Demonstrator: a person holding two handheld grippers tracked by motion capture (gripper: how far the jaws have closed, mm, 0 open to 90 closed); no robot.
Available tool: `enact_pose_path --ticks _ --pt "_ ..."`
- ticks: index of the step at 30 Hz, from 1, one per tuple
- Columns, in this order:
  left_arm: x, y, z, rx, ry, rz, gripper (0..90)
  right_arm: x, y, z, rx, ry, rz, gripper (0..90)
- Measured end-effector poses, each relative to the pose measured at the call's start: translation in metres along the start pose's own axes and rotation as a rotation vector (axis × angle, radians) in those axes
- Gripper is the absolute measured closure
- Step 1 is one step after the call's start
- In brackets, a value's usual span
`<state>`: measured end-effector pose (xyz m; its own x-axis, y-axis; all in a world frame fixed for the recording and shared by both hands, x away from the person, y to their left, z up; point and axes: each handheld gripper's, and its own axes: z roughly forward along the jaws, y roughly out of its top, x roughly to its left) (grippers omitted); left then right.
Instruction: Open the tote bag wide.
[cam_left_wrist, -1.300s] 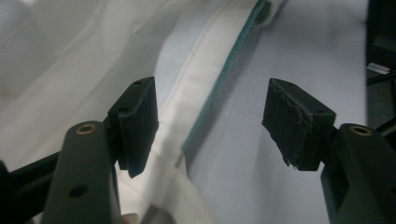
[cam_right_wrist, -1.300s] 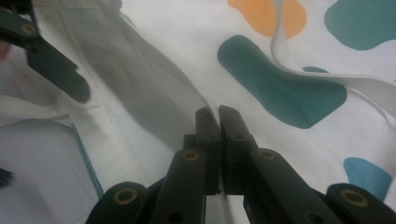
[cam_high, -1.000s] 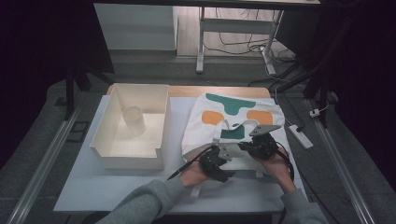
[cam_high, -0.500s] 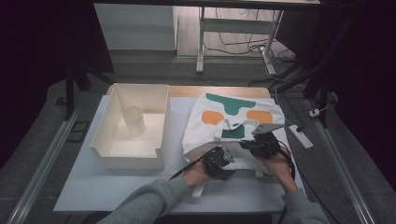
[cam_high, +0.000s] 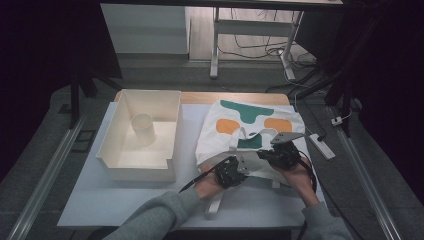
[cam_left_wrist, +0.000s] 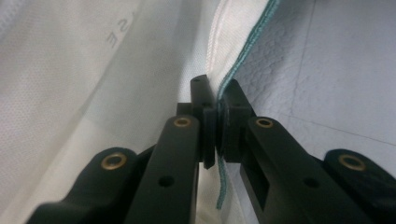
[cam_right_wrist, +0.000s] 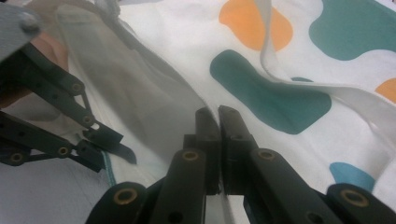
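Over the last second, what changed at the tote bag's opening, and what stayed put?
The left gripper has just been closing its jaws and now pinches the teal-stitched edge of the tote bag, pads pressing the fabric. The right gripper stayed shut on the other side of the bag's rim. Both hands kept their places; the bag, the white bin and the cup inside it did not move.
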<state>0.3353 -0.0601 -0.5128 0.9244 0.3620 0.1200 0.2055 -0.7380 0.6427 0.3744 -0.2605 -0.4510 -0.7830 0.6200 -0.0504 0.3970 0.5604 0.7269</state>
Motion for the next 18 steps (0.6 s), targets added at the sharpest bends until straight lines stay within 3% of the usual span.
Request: enact_pose_path --ticks 11,18 --pt "-0.006 -0.003 -0.024 -0.010 -0.043 0.049 87.0 0.000 0.005 -0.009 -0.031 -0.017 -0.003 87.6" --pt "-0.008 -0.012 -0.055 -0.050 -0.069 0.066 87.1 0.006 0.017 -0.020 -0.063 -0.025 -0.033 87.7"
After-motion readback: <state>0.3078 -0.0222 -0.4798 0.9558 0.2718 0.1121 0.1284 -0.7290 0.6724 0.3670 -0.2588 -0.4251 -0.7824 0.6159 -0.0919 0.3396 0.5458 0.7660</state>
